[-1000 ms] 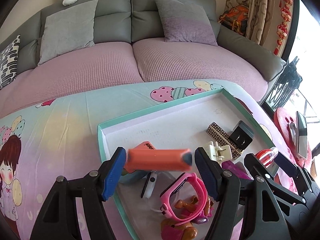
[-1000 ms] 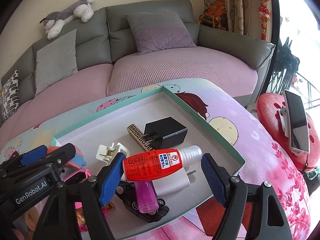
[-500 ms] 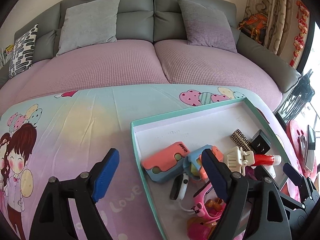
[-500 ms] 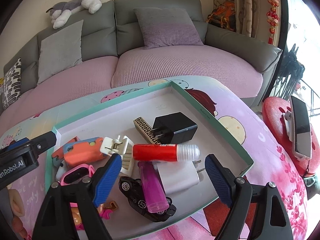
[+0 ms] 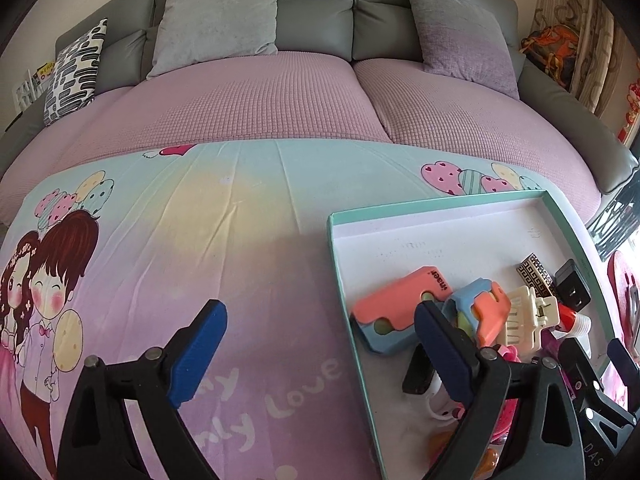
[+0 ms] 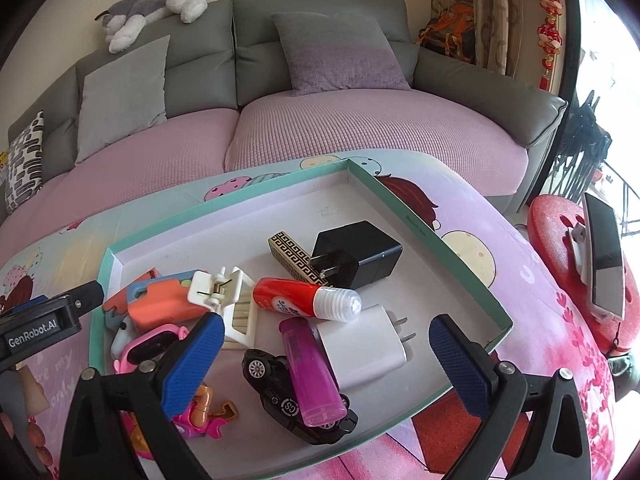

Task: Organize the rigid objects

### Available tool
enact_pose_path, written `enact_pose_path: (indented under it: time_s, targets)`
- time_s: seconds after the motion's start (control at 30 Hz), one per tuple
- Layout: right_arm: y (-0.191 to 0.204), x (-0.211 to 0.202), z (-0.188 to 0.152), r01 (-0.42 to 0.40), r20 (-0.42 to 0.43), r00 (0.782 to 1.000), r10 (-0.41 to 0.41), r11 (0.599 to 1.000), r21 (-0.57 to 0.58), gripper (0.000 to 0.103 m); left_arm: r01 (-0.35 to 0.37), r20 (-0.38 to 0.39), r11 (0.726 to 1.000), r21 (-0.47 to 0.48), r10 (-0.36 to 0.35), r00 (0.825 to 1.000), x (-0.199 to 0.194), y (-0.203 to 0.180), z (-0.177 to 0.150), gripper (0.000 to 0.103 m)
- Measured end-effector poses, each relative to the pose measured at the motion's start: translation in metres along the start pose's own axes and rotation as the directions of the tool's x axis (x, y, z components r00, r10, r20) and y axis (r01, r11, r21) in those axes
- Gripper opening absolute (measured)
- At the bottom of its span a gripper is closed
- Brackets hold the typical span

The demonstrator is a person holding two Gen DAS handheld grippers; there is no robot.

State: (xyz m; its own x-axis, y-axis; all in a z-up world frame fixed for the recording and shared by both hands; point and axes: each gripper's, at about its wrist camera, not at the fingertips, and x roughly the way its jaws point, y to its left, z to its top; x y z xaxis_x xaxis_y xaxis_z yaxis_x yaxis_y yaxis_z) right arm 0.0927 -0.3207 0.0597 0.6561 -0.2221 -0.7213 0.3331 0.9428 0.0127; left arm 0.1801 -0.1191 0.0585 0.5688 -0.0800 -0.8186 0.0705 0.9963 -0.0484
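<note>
A teal-rimmed tray [image 5: 440, 202] [image 6: 400, 200] on the cartoon cloth holds several small items. An orange and blue toy gun [image 5: 400, 304] [image 6: 160, 300] lies at its left end beside a white clip [image 6: 232, 300]. A red bottle [image 6: 296, 294] rests against the black charger [image 6: 360, 256]. My left gripper [image 5: 320, 344] straddles the tray's left rim, jaws opening, nothing between them. My right gripper [image 6: 326, 364] hangs over the tray's near edge, jaws opening. Below it lie a purple lighter [image 6: 312, 376], a white charger [image 6: 368, 344] and a black toy car [image 6: 276, 388], untouched.
A grey sofa with pink covers [image 5: 280, 112] runs behind the table. A red stool [image 6: 560, 240] with a phone on a stand [image 6: 604, 256] sits to the right. A pink watch [image 6: 148, 344] and a patterned lighter [image 6: 296, 256] also lie in the tray.
The left gripper let go of the orange toy gun, which now lies in the tray, and swung left over the cloth. The right gripper released the red bottle into the tray and widened.
</note>
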Motion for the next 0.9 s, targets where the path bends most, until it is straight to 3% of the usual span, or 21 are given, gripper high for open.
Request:
enact_pose_path:
  time_s: [0.33,0.43,0.73,0.9]
  targets:
    - [0.005,0.001,-0.001,0.008,-0.023,1.000,-0.009,1.000,-0.019,0.103,-0.041,0.021,0.999,-0.016,0.041,0.999,0.002,0.009,-0.001,0.095]
    - [0.007,-0.001,-0.001,0.008,-0.033,0.999,-0.009,1.000,-0.026,0.103,-0.050,0.029,0.998,-0.025,0.051,0.998,0.001,0.011,-0.002,0.103]
    - [0.015,-0.012,0.001,-0.017,-0.069,0.998,0.013,0.998,-0.056,0.103,-0.025,0.004,0.998,-0.050,0.025,1.000,-0.006,0.019,-0.009,0.103]
    - [0.019,-0.020,0.001,-0.035,-0.087,0.996,0.027,0.995,-0.089,0.103,-0.090,0.003,0.994,-0.067,0.090,0.996,-0.016,0.019,-0.018,0.103]
